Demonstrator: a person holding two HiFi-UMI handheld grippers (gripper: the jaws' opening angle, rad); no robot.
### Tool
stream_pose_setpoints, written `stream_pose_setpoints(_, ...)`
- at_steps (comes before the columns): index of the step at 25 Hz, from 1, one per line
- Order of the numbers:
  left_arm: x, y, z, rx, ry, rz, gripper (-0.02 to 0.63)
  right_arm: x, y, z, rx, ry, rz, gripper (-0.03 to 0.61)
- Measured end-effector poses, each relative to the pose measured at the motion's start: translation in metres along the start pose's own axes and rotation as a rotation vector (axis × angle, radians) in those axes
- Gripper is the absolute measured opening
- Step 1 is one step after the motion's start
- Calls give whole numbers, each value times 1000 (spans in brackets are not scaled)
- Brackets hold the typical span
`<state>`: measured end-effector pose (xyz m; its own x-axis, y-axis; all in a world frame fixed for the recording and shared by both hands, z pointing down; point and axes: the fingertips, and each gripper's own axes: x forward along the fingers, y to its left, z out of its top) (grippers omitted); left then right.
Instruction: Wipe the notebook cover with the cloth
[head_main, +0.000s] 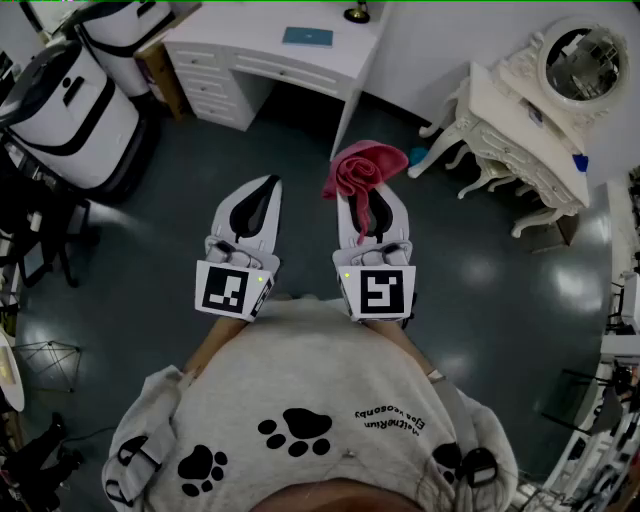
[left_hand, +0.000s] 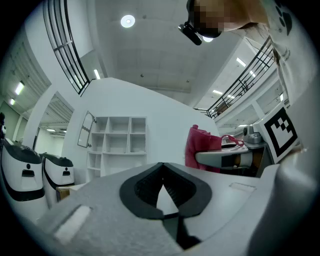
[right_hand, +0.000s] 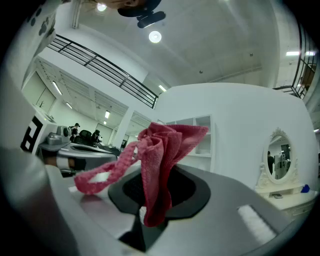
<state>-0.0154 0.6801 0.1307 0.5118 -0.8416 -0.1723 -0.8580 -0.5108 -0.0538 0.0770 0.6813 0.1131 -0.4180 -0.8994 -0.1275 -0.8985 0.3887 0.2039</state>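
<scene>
Head view looks down on a dark floor (head_main: 300, 200), with the person's grey paw-print sweatshirt (head_main: 310, 420) filling the near edge. At far left stand 2 white machines with black trim (head_main: 70, 110). A white desk with drawers (head_main: 240, 40) stands far centre, and a white carved vanity table (head_main: 510, 120) with an oval mirror (head_main: 582, 48) stands far right.

Both grippers are held close to the body, over the floor and well apart from the desk. The left gripper (head_main: 268, 183) has its jaws pressed together at the tips, with nothing between them. The right gripper (head_main: 366, 198) pinches a red cloth (head_main: 365, 165); in the right gripper view the cloth stands up from between the jaws and a fold droops to the left.

The teal notebook (head_main: 307, 37) lies flat on the desk top, toward its right end, far from both grippers.
</scene>
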Motion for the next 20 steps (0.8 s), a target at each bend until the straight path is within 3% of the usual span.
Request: stream_pose_setpoints(20,44,-18,-11,28,0,34,5,10,-53,-26,26,-20,31,74)
